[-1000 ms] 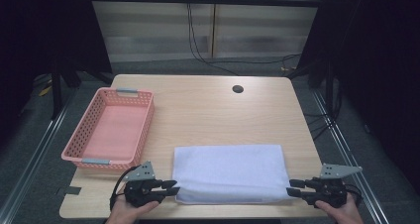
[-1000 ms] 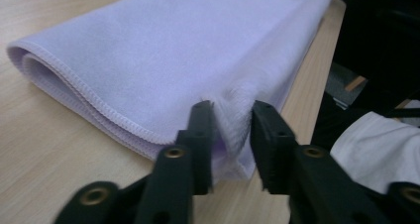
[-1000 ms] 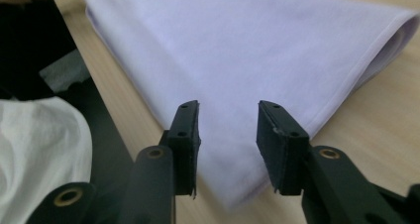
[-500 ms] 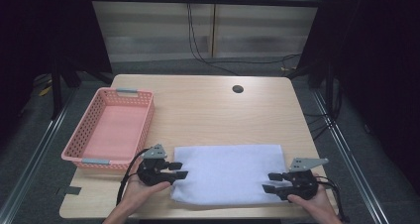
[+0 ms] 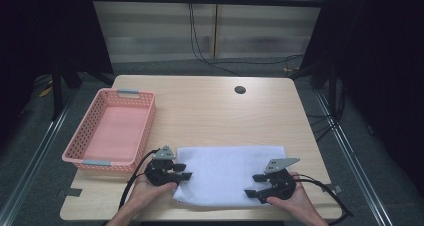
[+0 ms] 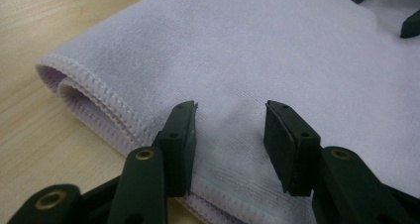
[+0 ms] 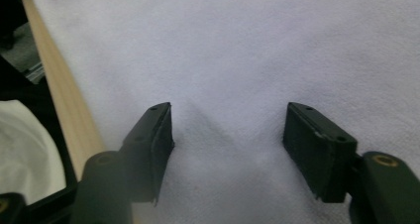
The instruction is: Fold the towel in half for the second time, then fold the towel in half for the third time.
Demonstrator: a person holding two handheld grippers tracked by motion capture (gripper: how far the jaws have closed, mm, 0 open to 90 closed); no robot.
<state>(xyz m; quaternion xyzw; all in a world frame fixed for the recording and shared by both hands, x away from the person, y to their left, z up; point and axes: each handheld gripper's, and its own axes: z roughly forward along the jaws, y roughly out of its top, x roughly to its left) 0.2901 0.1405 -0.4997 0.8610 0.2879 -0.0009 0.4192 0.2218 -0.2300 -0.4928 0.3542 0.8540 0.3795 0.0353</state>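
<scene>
A white folded towel (image 5: 227,171) lies flat near the table's front edge. My left gripper (image 5: 184,172) rests at its left end, over the folded, stitched edge. In the left gripper view its jaws (image 6: 228,130) stand apart on the towel (image 6: 277,50) without pinching it; they have just been opening. My right gripper (image 5: 252,185) sits over the towel's right part, pointing left. Its jaws (image 7: 228,130) have also just been opening and stand wide above the flat cloth (image 7: 247,45), nothing pressed between the pads.
An empty pink mesh basket (image 5: 145,121) stands at the left of the wooden table (image 5: 210,116). A small dark hole (image 5: 240,90) sits at the back right. The table's front edge (image 7: 59,95) runs close beside my right gripper. Cables trail from both grippers.
Both grippers have moved inward over the towel, the right one farther, from the towel's right end onto its top. Both pairs of jaws have opened wider.
</scene>
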